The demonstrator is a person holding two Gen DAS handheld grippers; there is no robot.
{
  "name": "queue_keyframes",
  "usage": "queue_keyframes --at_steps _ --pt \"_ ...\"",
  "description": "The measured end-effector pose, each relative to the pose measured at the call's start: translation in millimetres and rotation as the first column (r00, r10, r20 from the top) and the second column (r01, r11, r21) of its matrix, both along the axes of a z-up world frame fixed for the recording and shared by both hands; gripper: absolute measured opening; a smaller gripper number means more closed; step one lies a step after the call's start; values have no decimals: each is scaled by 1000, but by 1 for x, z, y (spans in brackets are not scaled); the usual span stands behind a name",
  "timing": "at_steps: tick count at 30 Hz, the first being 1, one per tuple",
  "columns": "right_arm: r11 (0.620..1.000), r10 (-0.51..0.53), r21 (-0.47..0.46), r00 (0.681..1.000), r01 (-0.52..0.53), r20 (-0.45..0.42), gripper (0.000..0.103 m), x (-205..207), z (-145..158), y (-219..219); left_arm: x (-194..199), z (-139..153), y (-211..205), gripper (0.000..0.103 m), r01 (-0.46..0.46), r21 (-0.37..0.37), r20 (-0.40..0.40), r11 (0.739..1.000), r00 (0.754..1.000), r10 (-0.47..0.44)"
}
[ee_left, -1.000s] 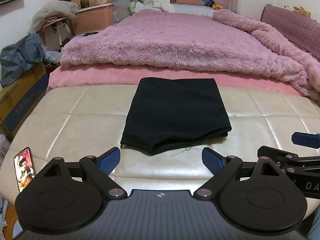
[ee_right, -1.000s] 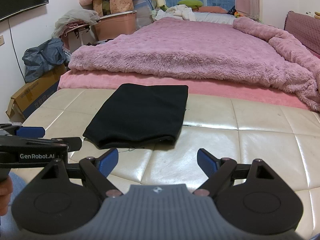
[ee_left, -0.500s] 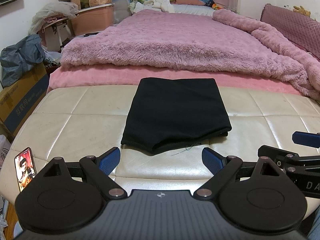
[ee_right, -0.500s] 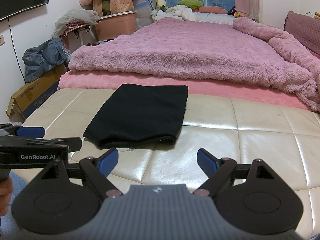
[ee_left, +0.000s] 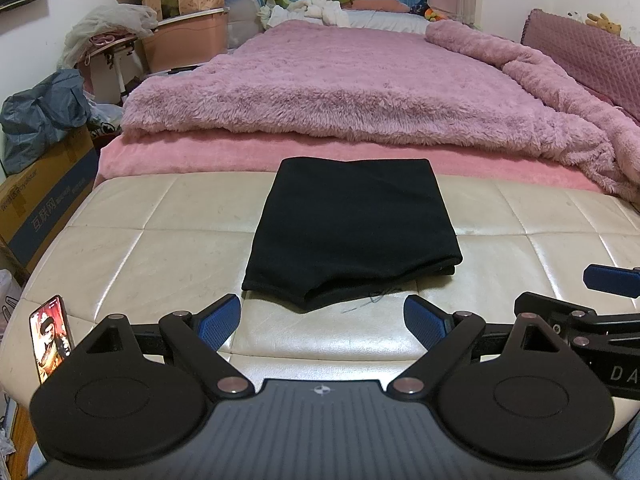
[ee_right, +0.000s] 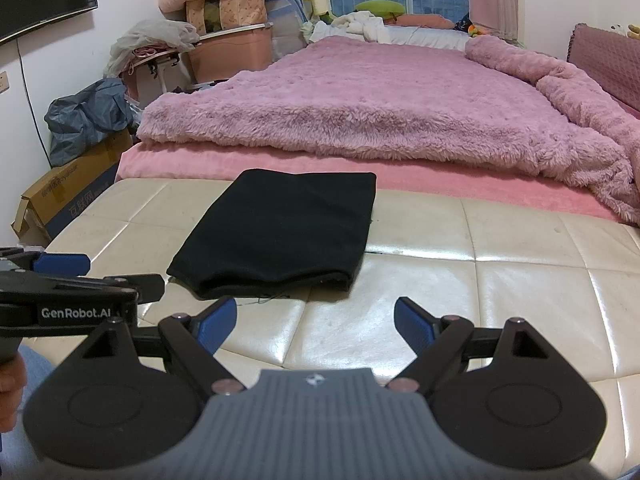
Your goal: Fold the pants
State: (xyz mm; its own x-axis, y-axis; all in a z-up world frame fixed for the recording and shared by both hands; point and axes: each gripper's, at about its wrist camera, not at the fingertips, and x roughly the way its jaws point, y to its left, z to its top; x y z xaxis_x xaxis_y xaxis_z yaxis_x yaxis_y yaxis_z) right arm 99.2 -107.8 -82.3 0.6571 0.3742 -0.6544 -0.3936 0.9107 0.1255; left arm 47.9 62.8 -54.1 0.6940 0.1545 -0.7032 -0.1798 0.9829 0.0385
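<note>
Pants [ee_left: 352, 236]: black, folded compact, laid on cream bench [ee_left: 152, 264]. Left gripper [ee_left: 322, 318] and right gripper [ee_right: 315, 322]: fingers spread, nothing held. Folding judged complete; withdrawal indicated next.

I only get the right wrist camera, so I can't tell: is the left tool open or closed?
Observer: The left tool is open. Its blue fingers are spread wide with nothing between them.
Operator: Is it touching the pants?
Observer: No. In the left wrist view, the folded black pants lie flat on the bench, just ahead of its fingertips and apart from them.
Operator: Is there anything on the left that I can't see?
Observer: Yes, a phone with its screen lit is propped at the bench's left edge.
</note>
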Motion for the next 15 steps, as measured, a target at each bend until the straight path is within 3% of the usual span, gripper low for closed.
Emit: queue_keyframes --at_steps 15 --pt "1000 0 -1 1000 0 -3 82 0 1 0 -2 4 -4 103 -11 -1 12 1000 1000 11"
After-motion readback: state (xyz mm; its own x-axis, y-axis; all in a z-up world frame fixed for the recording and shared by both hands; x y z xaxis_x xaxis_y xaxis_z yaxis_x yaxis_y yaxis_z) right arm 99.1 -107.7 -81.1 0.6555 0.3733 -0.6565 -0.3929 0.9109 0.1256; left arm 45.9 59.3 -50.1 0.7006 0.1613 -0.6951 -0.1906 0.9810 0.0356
